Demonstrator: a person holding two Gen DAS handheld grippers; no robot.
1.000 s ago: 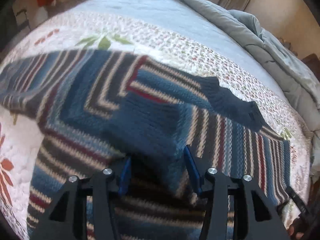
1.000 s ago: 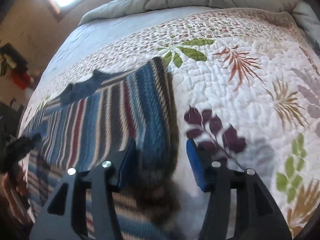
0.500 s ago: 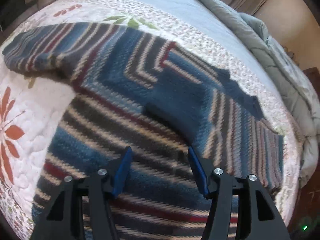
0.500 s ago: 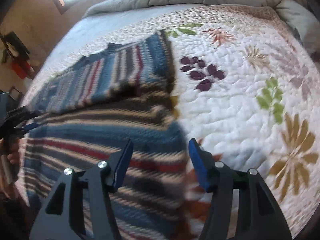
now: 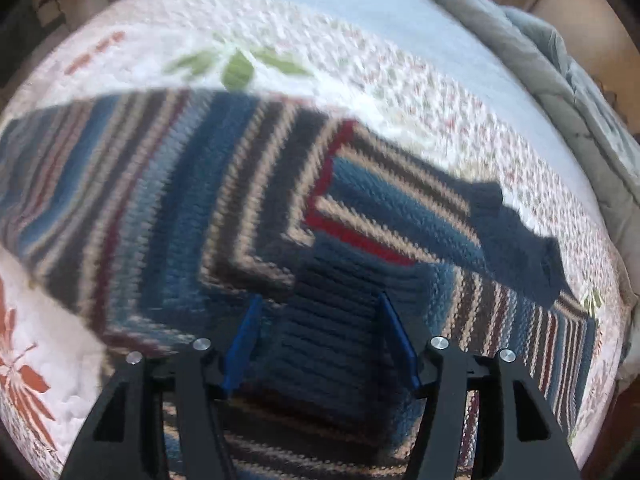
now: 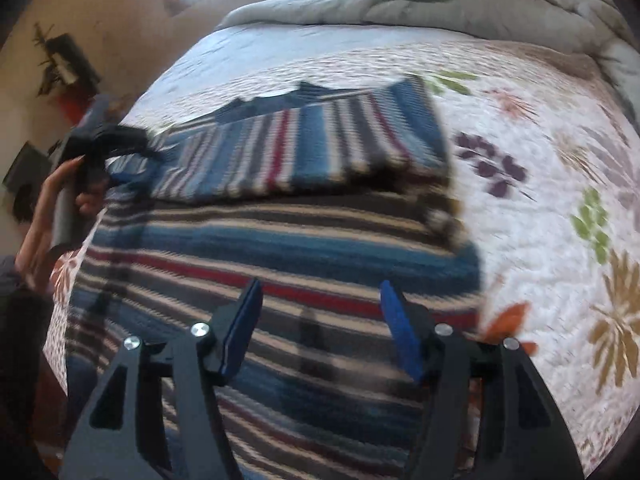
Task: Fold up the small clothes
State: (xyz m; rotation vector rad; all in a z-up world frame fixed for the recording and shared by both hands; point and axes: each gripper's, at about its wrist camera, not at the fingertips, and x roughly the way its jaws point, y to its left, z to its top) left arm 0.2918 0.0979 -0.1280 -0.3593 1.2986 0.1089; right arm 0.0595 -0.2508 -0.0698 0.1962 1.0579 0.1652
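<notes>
Roughly halfway: striped sweater (image 6: 280, 240) flat on the bed quilt (image 6: 540, 160), sleeves folded across its body, bottom fold pending; left gripper (image 5: 320, 340) and right gripper (image 6: 320, 328) jaws wide, empty.

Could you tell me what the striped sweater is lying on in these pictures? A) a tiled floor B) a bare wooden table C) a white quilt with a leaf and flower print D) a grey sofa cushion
C: the striped sweater lies spread on a white quilt printed with green, purple and orange leaves and flowers, with a grey comforter bunched at the far end.
</notes>
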